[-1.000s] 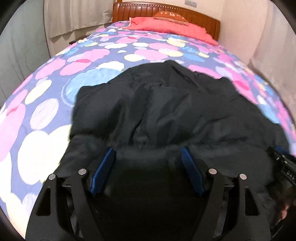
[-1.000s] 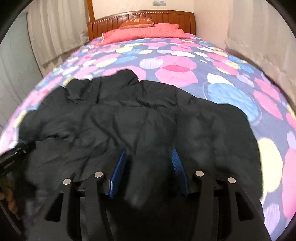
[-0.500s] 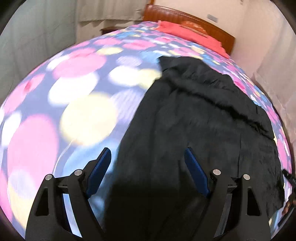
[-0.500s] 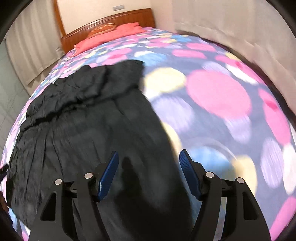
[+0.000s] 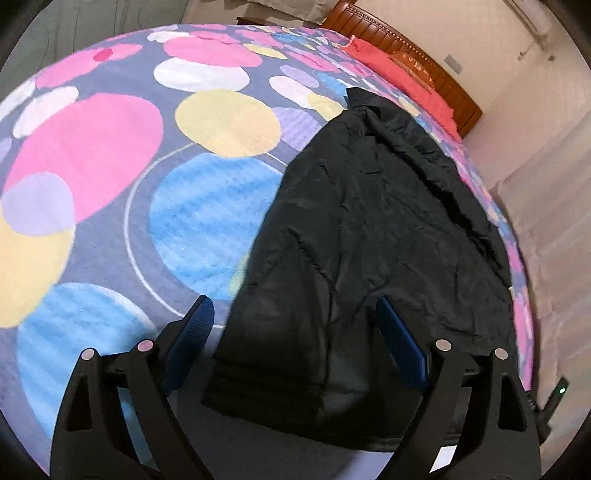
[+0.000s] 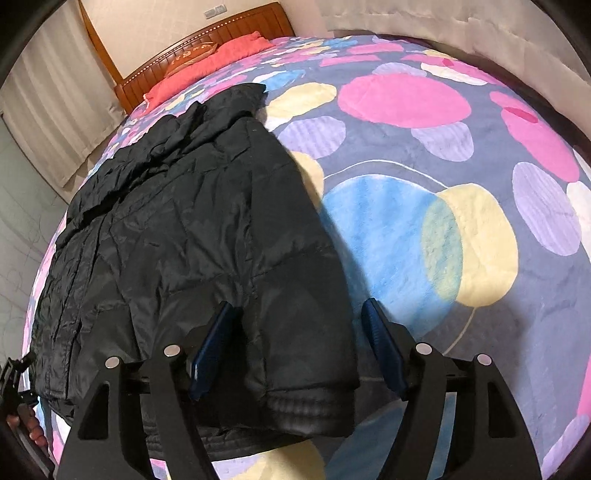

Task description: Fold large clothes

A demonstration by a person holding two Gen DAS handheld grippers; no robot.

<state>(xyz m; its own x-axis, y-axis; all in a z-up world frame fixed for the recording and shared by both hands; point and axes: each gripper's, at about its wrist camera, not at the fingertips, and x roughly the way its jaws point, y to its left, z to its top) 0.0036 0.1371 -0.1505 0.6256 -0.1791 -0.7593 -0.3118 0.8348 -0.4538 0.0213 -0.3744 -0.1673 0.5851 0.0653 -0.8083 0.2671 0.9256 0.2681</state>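
A: What is the left wrist view giving us that the right is not?

B: It is showing the jacket (image 5: 369,236) running from lower centre up to the upper right of the frame, one ribbed cuff lying between the blue pads (image 5: 194,334) of the left gripper (image 5: 295,332). A small green light (image 5: 562,390) is glowing at the lower right edge.

A: And the right?

B: There the jacket (image 6: 192,236) is filling the left half, quilted and shiny, its hem sitting between the right gripper's (image 6: 299,343) pads. At the lower left edge part of a hand (image 6: 26,424) on the other tool is peeking in.

A: Are the grippers holding anything?

B: No, both are standing wide apart, clamping nothing.

A: The surface?

B: A fuzzy blanket (image 6: 424,221) with pink, blue and yellow circles is lying under the jacket; a red pillow (image 6: 207,62) is resting against the wooden headboard (image 6: 236,29).
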